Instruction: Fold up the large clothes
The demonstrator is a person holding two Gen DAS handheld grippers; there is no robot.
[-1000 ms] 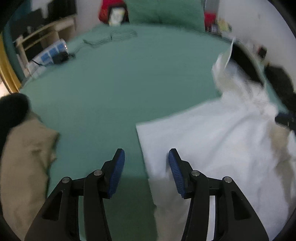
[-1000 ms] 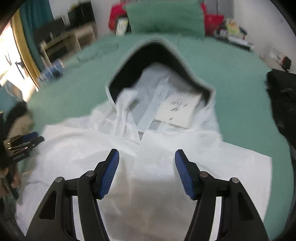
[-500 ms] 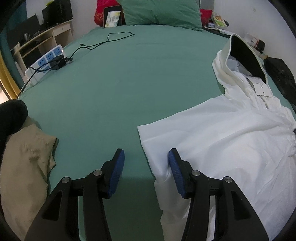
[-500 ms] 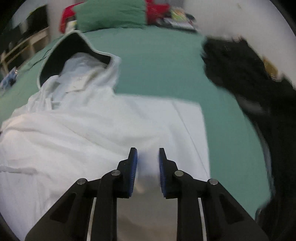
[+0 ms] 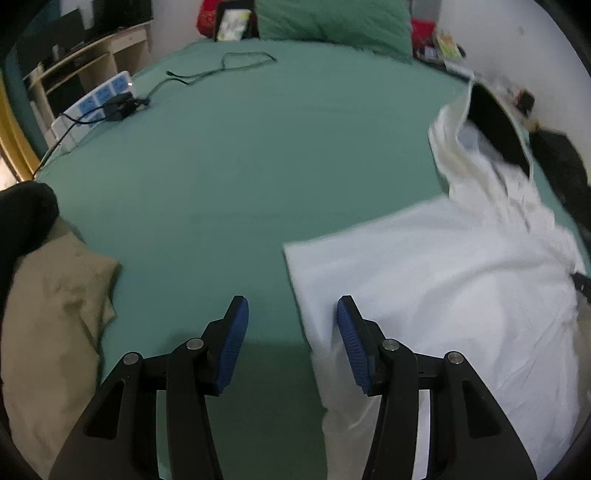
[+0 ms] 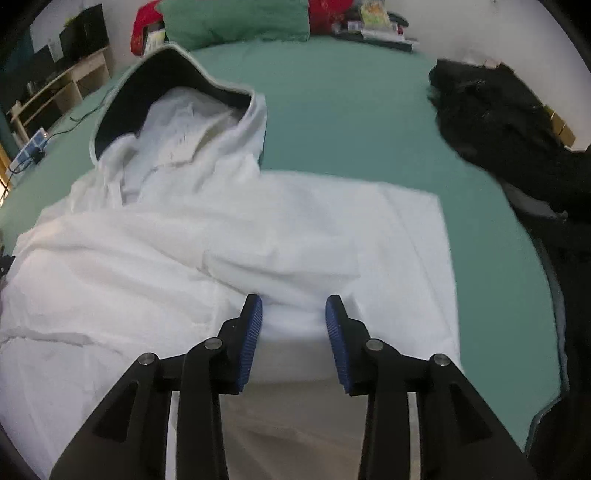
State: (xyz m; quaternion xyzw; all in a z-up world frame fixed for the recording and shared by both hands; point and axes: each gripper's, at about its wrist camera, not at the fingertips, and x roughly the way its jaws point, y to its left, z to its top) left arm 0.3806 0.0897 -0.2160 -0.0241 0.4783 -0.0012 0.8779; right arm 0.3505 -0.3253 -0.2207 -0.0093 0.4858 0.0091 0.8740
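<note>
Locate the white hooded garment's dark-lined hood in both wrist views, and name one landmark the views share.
Left wrist view: the hood stands at the far right edge, above the spread white garment.
Right wrist view: the hood is at upper left, open toward the camera, beyond the right gripper, whose jaws are opening over the cloth.
Shared landmark: the green pillow at the head of the bed.

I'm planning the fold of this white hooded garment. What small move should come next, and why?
Probably lower the left gripper onto the white hooded garment edge between its open jaws and close. The right gripper, jaws opening, hangs over a raised fold without pinching it.
</note>
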